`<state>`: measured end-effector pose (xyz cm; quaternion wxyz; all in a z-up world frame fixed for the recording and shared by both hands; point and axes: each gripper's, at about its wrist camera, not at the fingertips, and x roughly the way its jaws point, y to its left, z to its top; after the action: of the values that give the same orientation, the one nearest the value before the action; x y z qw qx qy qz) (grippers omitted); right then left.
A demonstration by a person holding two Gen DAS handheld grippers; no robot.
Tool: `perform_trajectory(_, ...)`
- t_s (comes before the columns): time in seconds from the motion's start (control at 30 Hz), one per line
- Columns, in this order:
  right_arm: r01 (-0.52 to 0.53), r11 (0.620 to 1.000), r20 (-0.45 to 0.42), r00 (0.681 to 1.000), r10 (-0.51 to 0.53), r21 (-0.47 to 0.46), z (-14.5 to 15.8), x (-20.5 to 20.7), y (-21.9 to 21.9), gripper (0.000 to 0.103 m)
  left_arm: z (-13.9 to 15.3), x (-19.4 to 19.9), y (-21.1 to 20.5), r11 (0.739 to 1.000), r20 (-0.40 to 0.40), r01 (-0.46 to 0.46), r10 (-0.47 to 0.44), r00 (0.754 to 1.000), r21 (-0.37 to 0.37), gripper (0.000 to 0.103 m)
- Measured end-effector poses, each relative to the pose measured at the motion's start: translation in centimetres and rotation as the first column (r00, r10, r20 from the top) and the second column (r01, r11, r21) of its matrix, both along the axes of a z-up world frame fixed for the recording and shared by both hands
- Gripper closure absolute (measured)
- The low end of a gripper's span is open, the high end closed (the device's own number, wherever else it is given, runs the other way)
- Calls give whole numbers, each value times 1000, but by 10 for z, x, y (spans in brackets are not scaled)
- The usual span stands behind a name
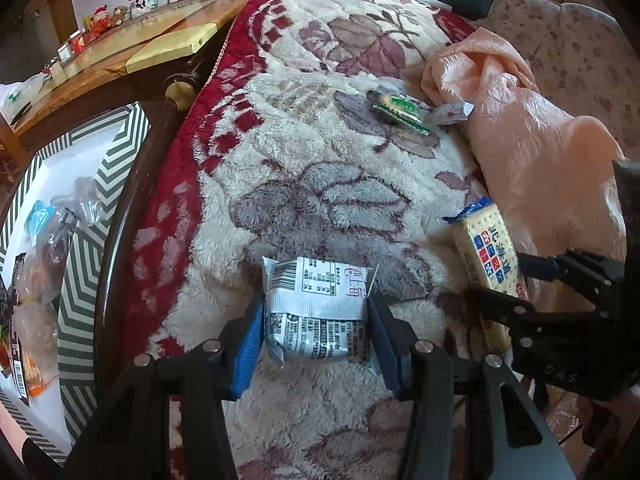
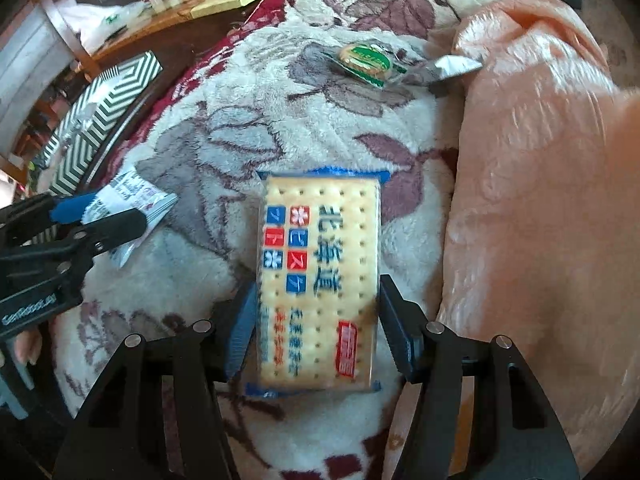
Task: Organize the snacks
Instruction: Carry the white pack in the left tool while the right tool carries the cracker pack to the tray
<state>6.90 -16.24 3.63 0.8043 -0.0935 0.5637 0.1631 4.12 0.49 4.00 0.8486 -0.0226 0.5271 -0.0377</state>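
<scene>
The left tool (image 1: 316, 316) was clenched on a white snack packet (image 1: 318, 304) above the floral fleece blanket (image 1: 304, 168). The right tool (image 2: 316, 320) gripped a cracker pack (image 2: 320, 280) by its long sides. At twelve o'clock on the blanket lay a green-wrapped snack (image 2: 366, 60); at nine o'clock stood a striped box (image 1: 100, 184) holding more snacks.

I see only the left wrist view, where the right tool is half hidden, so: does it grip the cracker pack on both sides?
Observer: The right tool has one blue pad on each long edge of the cracker pack.
Operator: Which face meets its camera?
Observer: The printed front, red label at the tool end.
Operator: Anything below my left tool?
Observer: A person's fingertips show just below the left tool.
</scene>
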Motion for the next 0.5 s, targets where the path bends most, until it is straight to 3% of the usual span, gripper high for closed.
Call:
perform_trajectory(0.13, -42, 999, 18, 999, 43, -21, 0, -4, 2, 49, 1, -2, -2, 1000, 5, 7, -7, 1000, 6, 50)
perform_trajectory(0.27, -12, 998, 7, 1000, 12, 62, 5, -9, -10, 49, 3, -6, -2, 1000, 9, 2, -2, 1000, -2, 50)
perform_trajectory(0.5, -50, 995, 35, 998, 47, 82, 24, -18, 5, 49, 22, -19, 8, 1000, 64, -20, 20, 998, 2, 50)
